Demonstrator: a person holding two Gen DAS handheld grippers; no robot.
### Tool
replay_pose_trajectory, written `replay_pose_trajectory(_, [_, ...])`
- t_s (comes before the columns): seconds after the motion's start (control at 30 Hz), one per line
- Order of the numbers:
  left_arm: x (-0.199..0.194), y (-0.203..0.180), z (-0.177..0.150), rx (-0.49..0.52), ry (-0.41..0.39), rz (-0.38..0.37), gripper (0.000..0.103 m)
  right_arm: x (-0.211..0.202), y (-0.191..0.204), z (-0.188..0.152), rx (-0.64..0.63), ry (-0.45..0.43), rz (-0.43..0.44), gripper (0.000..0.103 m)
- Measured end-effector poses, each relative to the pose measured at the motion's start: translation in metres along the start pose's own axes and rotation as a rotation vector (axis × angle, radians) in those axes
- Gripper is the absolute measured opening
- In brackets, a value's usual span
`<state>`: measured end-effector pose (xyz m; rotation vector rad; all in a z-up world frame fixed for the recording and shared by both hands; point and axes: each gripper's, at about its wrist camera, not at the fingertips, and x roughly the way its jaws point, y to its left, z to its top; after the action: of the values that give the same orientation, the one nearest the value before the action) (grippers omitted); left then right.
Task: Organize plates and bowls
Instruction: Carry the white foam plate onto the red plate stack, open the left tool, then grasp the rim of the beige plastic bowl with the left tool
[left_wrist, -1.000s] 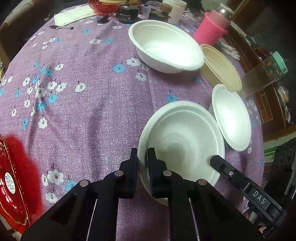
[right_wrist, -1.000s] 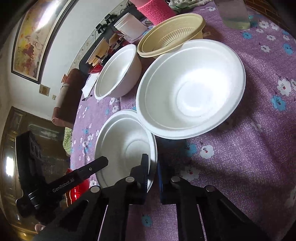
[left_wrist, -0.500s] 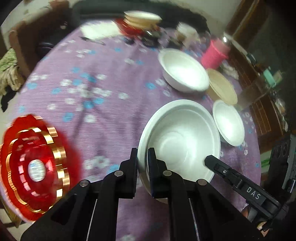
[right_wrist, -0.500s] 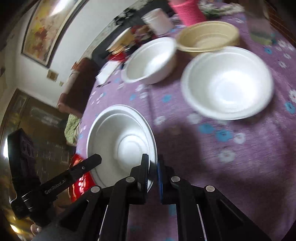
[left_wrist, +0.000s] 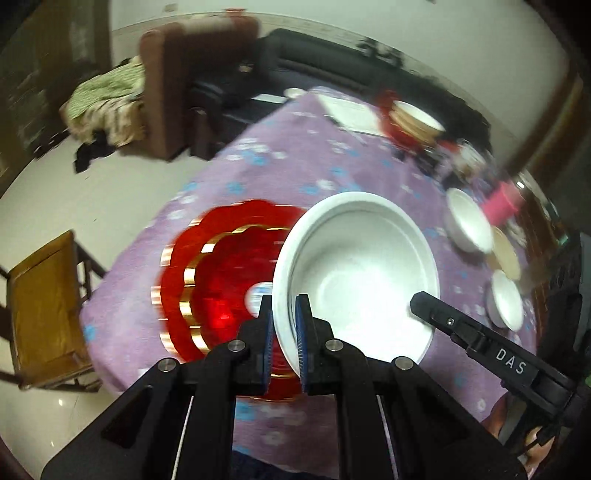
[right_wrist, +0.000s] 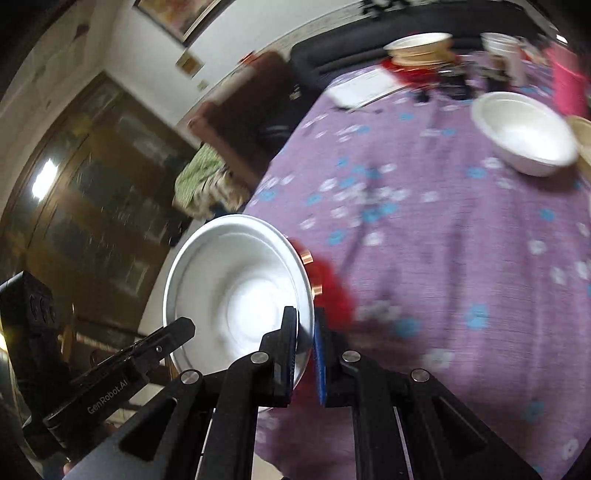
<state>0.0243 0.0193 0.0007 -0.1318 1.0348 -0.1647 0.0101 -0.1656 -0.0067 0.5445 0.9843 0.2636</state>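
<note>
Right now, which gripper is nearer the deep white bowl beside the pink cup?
Right. The right gripper clamps the held plate at the rim facing the deep white bowl; the left gripper clamps the opposite rim.

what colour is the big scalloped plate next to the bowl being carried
Red with gold bands, the scalloped plate shows best in the left wrist view.

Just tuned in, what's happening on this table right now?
Both grippers are clamped on one white bowl, held up off the purple tablecloth: the left gripper on its near rim, the right gripper on the opposite rim. The bowl is above a red plate. More white bowls sit farther back.
</note>
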Motion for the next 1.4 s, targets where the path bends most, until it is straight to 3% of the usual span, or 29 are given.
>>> replay_pose_trajectory(0.27, [0.048,0.032,0.001,-0.027,0.076,0.089,0.011,0.057,0.044,0.000,-0.116,0.037,-0.082,0.009])
replay_pose_trajectory(0.37, [0.060,0.039,-0.003,-0.033,0.107,0.086,0.011,0.073,0.045,-0.006,-0.151,0.039,-0.132,0.011])
replay_pose_trajectory(0.43, [0.064,0.039,-0.005,-0.030,0.111,0.125,0.014,0.082,0.043,-0.009,-0.162,0.048,-0.149,0.013])
replay_pose_trajectory(0.53, [0.061,0.044,-0.006,-0.031,0.099,0.162,0.016,0.083,0.038,-0.009,-0.161,0.041,-0.127,0.016])
replay_pose_trajectory(0.57, [0.057,0.045,-0.006,-0.032,0.086,0.185,0.017,0.074,0.034,-0.007,-0.159,0.003,-0.112,0.018])
replay_pose_trajectory(0.63, [0.044,0.047,-0.005,-0.038,0.024,0.232,0.022,0.058,0.028,-0.003,-0.155,-0.058,-0.091,0.035])
replay_pose_trajectory(0.67, [0.037,0.046,-0.005,-0.037,-0.012,0.254,0.023,0.046,0.021,-0.002,-0.147,-0.099,-0.073,0.038])
replay_pose_trajectory(0.7, [0.031,0.044,-0.004,-0.029,-0.041,0.270,0.032,0.038,0.014,-0.001,-0.139,-0.127,-0.059,0.044])
replay_pose_trajectory(0.73, [0.028,0.041,-0.003,-0.013,-0.067,0.282,0.049,0.031,0.007,-0.001,-0.130,-0.155,-0.050,0.049])
replay_pose_trajectory(0.8, [0.023,0.028,-0.003,0.046,-0.112,0.326,0.061,0.017,-0.009,-0.002,-0.114,-0.199,-0.054,0.054])
replay_pose_trajectory(1.0, [-0.008,0.000,-0.002,0.088,-0.283,0.469,0.061,-0.022,-0.054,-0.011,-0.095,-0.294,-0.083,0.054])
replay_pose_trajectory(1.07, [-0.020,-0.012,-0.001,0.086,-0.333,0.449,0.062,-0.041,-0.075,-0.014,-0.082,-0.331,-0.097,0.055])
replay_pose_trajectory(1.17, [-0.026,-0.049,0.002,0.140,-0.325,0.303,0.072,-0.072,-0.109,-0.015,-0.039,-0.392,-0.133,0.056])
replay_pose_trajectory(1.27, [-0.016,-0.095,0.006,0.227,-0.254,0.161,0.073,-0.108,-0.143,-0.013,0.008,-0.453,-0.168,0.058])
replay_pose_trajectory(1.4, [0.012,-0.161,0.013,0.305,-0.088,-0.022,0.073,-0.159,-0.192,-0.011,0.081,-0.541,-0.216,0.066])
